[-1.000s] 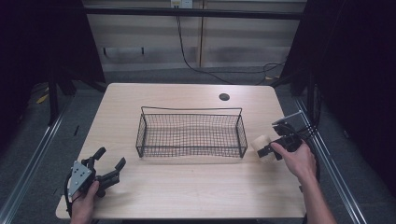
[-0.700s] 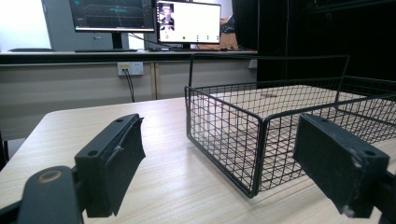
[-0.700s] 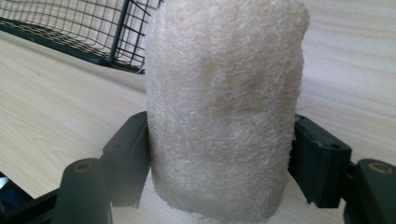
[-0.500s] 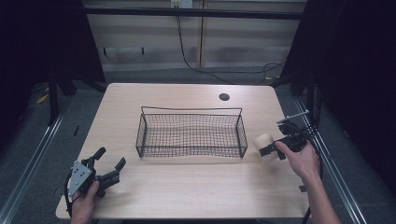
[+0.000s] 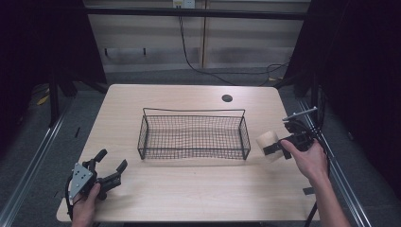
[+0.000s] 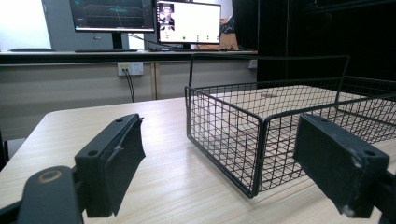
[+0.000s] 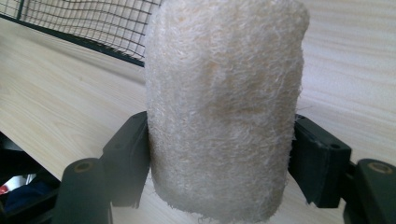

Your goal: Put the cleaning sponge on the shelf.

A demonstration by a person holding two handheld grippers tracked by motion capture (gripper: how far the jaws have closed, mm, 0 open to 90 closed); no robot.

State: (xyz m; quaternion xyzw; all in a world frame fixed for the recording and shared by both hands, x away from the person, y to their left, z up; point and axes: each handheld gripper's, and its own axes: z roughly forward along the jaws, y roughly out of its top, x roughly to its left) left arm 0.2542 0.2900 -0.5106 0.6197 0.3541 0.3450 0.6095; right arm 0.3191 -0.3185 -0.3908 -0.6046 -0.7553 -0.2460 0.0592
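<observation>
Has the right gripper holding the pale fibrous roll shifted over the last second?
No clear move: the right gripper, shut on the pale fibrous cylindrical roll, sits just off the right end of the black wire mesh basket, as before.

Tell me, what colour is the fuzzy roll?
Creamy off-white; the fuzzy roll shows best in the right gripper view.

Right gripper [image 5: 274,147] with the loofah roll [image 5: 267,144] has moved slightly along the bench's right edge, edging toward the wire basket [image 5: 193,134].
</observation>
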